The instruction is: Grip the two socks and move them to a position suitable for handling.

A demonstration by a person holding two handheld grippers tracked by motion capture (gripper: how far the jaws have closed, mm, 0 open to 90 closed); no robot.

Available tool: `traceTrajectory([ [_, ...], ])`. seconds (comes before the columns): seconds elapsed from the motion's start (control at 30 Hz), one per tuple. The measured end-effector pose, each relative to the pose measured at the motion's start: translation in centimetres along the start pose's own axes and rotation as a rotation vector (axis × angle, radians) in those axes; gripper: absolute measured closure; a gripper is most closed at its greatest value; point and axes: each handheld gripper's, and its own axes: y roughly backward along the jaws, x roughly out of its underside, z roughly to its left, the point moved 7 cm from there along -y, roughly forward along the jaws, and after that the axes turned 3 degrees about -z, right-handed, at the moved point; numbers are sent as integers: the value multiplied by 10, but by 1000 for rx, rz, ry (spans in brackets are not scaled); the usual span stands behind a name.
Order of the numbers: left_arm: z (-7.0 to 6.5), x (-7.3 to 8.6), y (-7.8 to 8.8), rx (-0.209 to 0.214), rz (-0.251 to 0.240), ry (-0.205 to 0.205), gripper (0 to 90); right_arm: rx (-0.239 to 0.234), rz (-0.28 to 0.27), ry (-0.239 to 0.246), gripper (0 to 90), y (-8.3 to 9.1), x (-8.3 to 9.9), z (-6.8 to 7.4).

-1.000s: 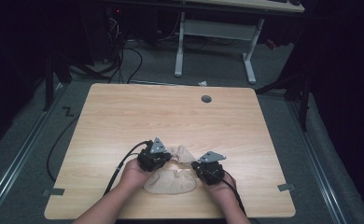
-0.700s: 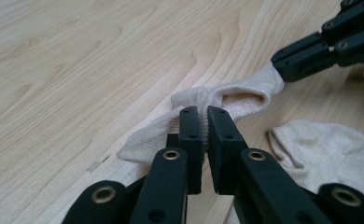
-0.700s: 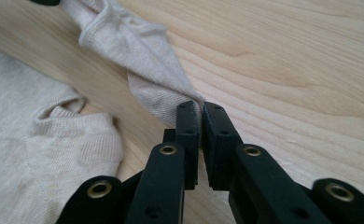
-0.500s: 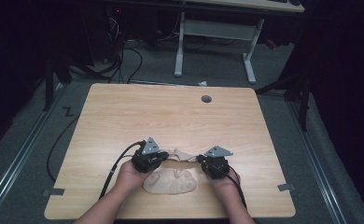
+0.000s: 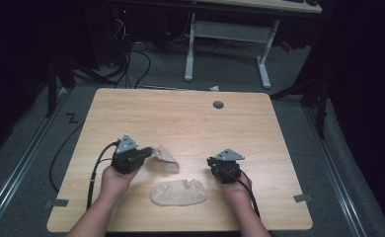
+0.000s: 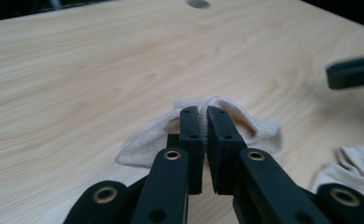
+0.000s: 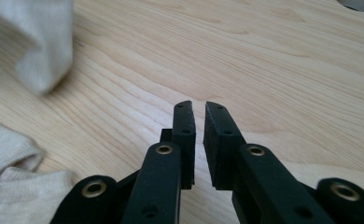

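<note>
Left of table (image 5: 190, 118) centre | left gripper (image 5: 148, 150) clamped on raised sock (image 6: 227, 116) | right gripper (image 7: 199, 109) narrowly parted, just been opening, nothing between | second sock (image 5: 179, 192) flat between grippers, at near edge

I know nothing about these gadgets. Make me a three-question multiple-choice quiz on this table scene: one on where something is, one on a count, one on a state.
1. Where does the flat sock lie?
A. Near the table's front edge, between the two hands
B. By the round hole at the far edge
C. On the floor

2. How many socks are there?
A. One
B. Two
C. Four

3. What is the left gripper doing?
A. Lying open on the table
B. Pinching the held sock
C. Gripping a cable

Answers:
1 A, the high view shows it on the wood between the forearms.
2 B, one lies flat and one hangs from the left gripper.
3 B, the left gripper view shows fabric bunched around the closed jaws.
</note>
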Motion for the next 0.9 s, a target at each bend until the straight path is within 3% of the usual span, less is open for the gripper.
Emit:
traceTrajectory([
  [0.03, 16, -1, 14, -52, -23, 30, 854, -10, -5, 3, 829, -2, -2, 3],
  [0.07, 16, -1, 14, -52, -23, 30, 854, -10, -5, 3, 829, -2, -2, 3],
  [0.2, 52, -4, 49, -165, -103, 121, 854, -24, -13, -5, 826, -5, -7, 6],
  [0.23, 68, -5, 66, -225, -150, 162, 855, -32, -18, -9, 826, -7, -10, 7],
  [0.33, 77, 0, 74, -258, -152, 185, 855, -38, -20, -1, 825, -9, -12, 9],
  [0.4, 81, 9, 76, -278, -128, 190, 854, -48, -14, -1, 823, -11, -13, 13],
  [0.47, 83, 17, 75, -279, -115, 208, 854, -60, -16, 0, 822, -13, -15, 17],
  [0.53, 79, 16, 76, -253, -127, 224, 854, -70, -17, 6, 822, -15, -16, 20],
  [0.57, 71, 5, 76, -233, -142, 188, 854, -78, -18, 11, 822, -17, -18, 23],
  [0.6, 71, 5, 76, -233, -142, 188, 855, -78, -18, 11, 822, -17, -18, 23],
  [0.63, 63, -9, 69, -218, -154, 154, 854, -84, -18, 9, 822, -18, -19, 25],
  [0.73, 56, -23, 56, -197, -161, 134, 855, -84, -12, 10, 822, -19, -19, 26],
  [0.77, 52, -33, 39, -188, -155, 107, 855, -85, -12, 12, 821, -18, -18, 26],
  [0.8, 52, -33, 39, -188, -155, 107, 855, -85, -12, 12, 821, -18, -18, 26],
  [0.83, 51, -42, 24, -181, -153, 99, 854, -82, -17, 15, 821, -15, -18, 26],
  [0.87, 51, -42, 24, -181, -153, 99, 855, -82, -17, 15, 821, -15, -18, 26],
  [0.9, 52, -49, 14, -180, -151, 88, 854, -78, -17, 12, 822, -13, -17, 24],
])
